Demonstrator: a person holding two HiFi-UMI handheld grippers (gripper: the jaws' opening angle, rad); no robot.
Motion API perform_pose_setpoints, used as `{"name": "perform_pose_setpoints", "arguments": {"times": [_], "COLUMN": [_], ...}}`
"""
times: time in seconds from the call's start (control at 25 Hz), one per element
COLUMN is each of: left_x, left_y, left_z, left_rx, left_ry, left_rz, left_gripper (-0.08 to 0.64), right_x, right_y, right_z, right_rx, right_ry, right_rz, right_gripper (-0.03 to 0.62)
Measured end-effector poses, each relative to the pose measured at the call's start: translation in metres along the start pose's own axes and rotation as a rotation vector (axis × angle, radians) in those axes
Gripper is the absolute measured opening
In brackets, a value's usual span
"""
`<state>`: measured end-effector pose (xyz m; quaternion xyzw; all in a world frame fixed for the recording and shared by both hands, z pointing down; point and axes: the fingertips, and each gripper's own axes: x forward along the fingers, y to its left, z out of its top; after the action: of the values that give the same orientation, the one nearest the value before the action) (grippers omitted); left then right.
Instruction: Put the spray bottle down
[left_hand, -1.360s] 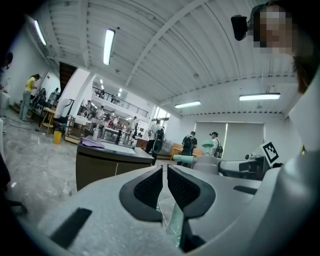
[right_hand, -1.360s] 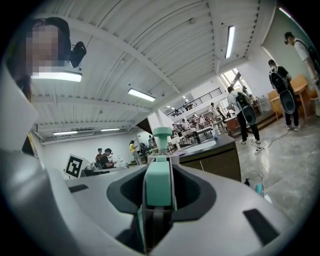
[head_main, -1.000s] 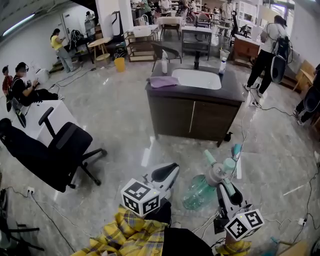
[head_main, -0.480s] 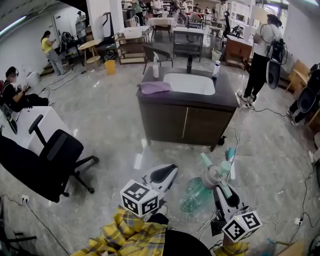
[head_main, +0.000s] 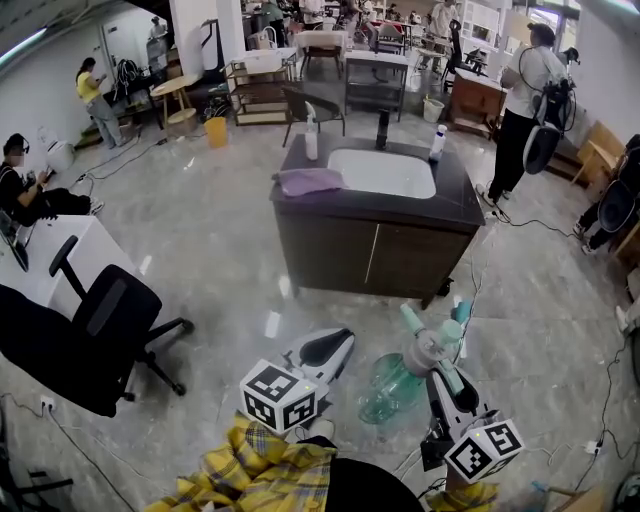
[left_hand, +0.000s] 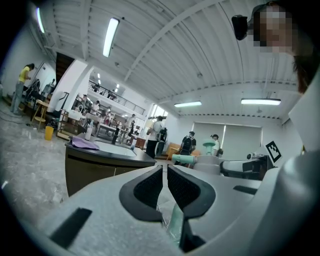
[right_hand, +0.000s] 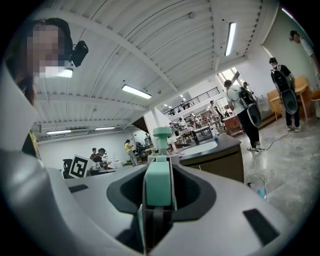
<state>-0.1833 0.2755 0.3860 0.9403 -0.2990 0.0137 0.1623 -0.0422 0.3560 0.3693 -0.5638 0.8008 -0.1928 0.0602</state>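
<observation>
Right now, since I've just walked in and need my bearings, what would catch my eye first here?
The see-through green spray bottle stands out, clamped near its top in the right tool, low in the head view above the glossy floor. Straight ahead stands a dark sink cabinet with a white basin, a purple cloth lying on its top at the left.

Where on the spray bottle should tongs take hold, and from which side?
Probably at the narrow top, the spray head and neck, coming from the side opposite the nozzle, as the right tongs hold it now. The spray bottle has a clear green body that looks too wide and rounded for the jaws, and the head's overhang should keep it from slipping down.
</observation>
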Motion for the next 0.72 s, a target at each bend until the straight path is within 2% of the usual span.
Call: {"name": "perform_pose_setpoints", "arguments": {"times": [0.72], "left_x": [0.015], "left_y": [0.09], "left_z": [0.015], "left_rx": [-0.009], "left_ry": [0.019], "left_rz": [-0.027], "left_gripper": [0.029], "right_x": [0.096], "right_y": [0.011], "right_z": [-0.004], "right_rx": [0.007], "right_ry": [0.014], "right_rz": [-0.02], "right_gripper": [0.114]}}
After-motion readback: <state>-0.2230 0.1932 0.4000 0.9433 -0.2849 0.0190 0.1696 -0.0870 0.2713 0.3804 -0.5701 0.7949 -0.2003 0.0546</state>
